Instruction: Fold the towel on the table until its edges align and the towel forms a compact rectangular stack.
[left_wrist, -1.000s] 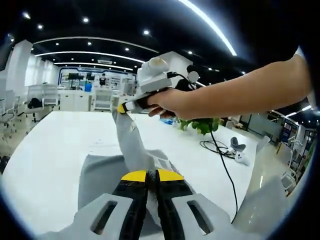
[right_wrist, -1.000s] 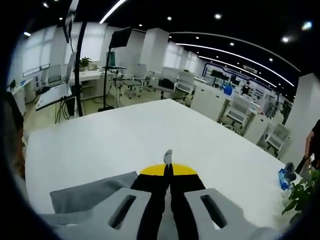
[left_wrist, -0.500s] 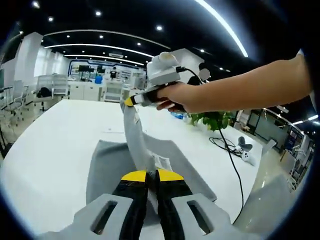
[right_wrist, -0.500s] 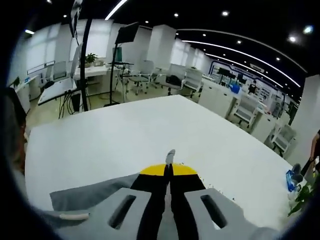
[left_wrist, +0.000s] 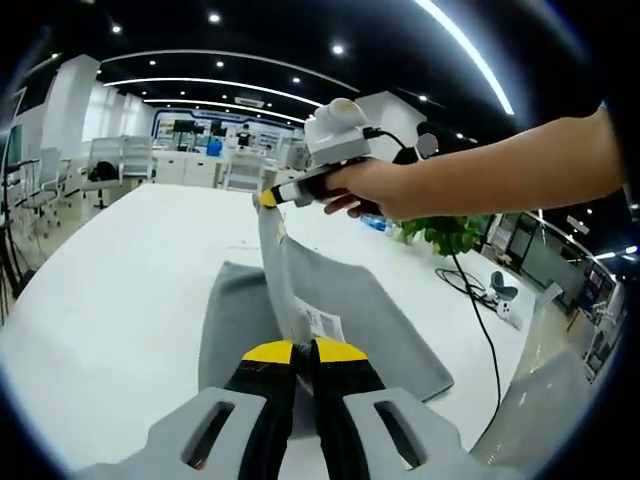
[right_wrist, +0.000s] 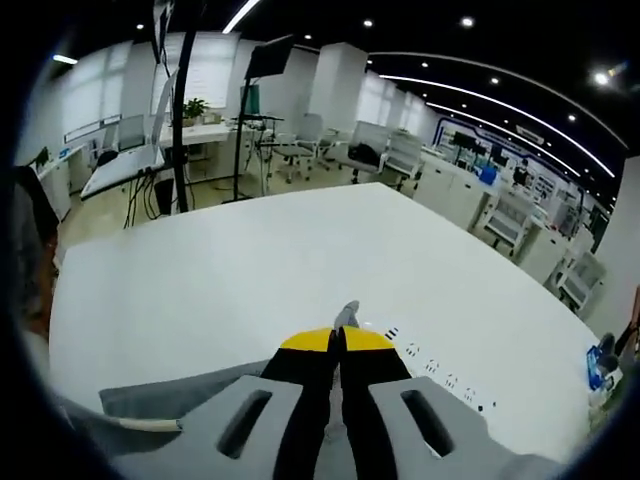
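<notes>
Hiding the towel (left_wrist: 300, 300) edge, both grippers pinch.

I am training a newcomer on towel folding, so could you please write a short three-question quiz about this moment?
1. True or false: the left gripper is shut on the grey towel.
2. What does the right gripper hold above the white table? A) a cable B) a towel corner C) a plant
3. Fill in: a white ____ is sewn on the towel near the left gripper.

Key: 1 true; 2 B; 3 label.
</notes>
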